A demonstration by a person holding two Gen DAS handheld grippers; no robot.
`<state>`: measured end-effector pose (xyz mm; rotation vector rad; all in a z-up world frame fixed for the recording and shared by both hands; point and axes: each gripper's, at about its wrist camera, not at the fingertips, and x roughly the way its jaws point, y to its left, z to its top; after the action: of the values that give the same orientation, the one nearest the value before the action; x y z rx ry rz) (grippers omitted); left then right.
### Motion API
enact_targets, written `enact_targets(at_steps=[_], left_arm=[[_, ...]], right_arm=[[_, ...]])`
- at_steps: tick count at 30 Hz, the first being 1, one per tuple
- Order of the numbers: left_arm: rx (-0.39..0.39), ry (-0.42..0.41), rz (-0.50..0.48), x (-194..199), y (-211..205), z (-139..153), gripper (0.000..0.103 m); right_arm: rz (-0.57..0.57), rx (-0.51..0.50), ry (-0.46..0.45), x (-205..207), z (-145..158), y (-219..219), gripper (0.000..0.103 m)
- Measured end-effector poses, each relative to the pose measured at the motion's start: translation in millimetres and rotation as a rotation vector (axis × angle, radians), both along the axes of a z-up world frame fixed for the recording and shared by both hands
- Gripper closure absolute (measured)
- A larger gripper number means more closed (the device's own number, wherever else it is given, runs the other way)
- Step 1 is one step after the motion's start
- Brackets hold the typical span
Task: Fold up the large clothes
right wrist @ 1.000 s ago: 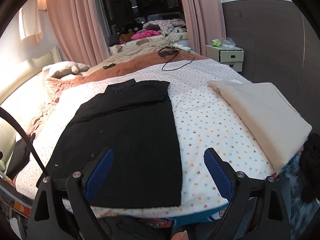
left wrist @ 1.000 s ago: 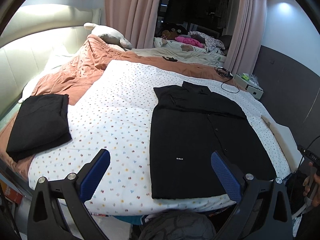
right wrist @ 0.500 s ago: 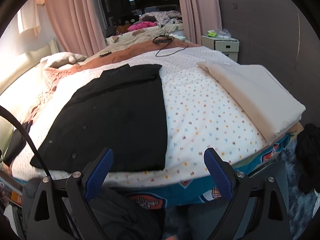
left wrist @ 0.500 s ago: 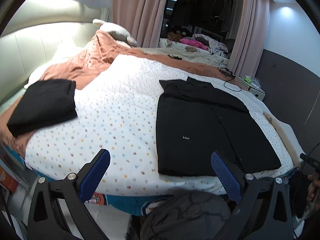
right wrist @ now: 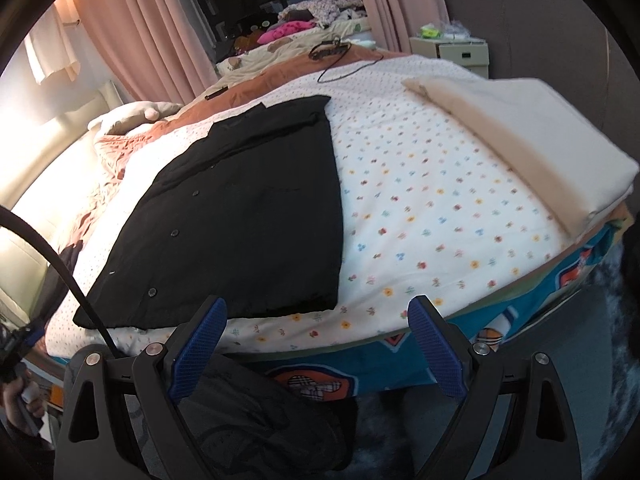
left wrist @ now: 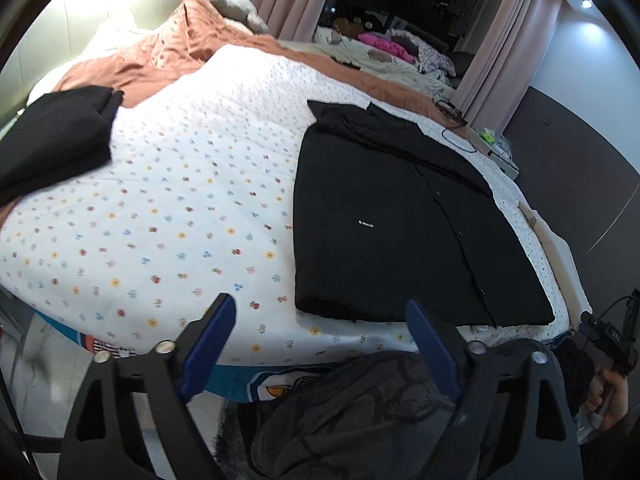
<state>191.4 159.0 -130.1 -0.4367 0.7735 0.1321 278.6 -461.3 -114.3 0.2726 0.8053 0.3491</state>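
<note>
The left gripper stood wide, its blue pads holding nothing and touching nothing, poised off the near edge of the bed. The right gripper was spread just as wide and equally empty, its pads hanging over the bed's near edge and the blue patterned sheet below it.

Out from the left gripper, at about 1 o'clock, lay the black shirt — buttoned, flat on the white flower-dotted quilt, sides folded in to a long rectangle, collar toward the far end, hem near the bed's edge. From the right gripper the same shirt sat at 11 o'clock, its row of buttons showing.

At 10 o'clock in the left view a folded black garment rested well apart from the shirt, beside a rumpled rust-coloured blanket. At 2 o'clock in the right view a folded cream cloth lay on the bed's corner.

Beyond — pink curtains, a dark wall, a small pale bedside cabinet, and a second bed heaped with clothing.
</note>
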Motion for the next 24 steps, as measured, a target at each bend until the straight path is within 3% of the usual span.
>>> enact_targets(at_steps=[4,8,13,17,24], left_arm=[[-0.048,0.046,-0.020,26,1,-18,0.031],[-0.061,0.088,-0.025,46,5,-30,0.040],[-0.110,0.148,-0.003,64,19,-51,0.046],[-0.148,0.151,0.001,69,25,-59,0.052],[-0.357,0.130,-0.017,67,40,-71,0.057]], right_arm=[[0.012,0.037,0.051,16,-13,10,0.032],[0.015,0.080,0.096,33,-25,14,0.034],[0.030,0.125,0.149,52,-37,21,0.044],[0.026,0.160,0.188,65,-48,24,0.049],[0.004,0.410,0.239,85,-69,8,0.066]])
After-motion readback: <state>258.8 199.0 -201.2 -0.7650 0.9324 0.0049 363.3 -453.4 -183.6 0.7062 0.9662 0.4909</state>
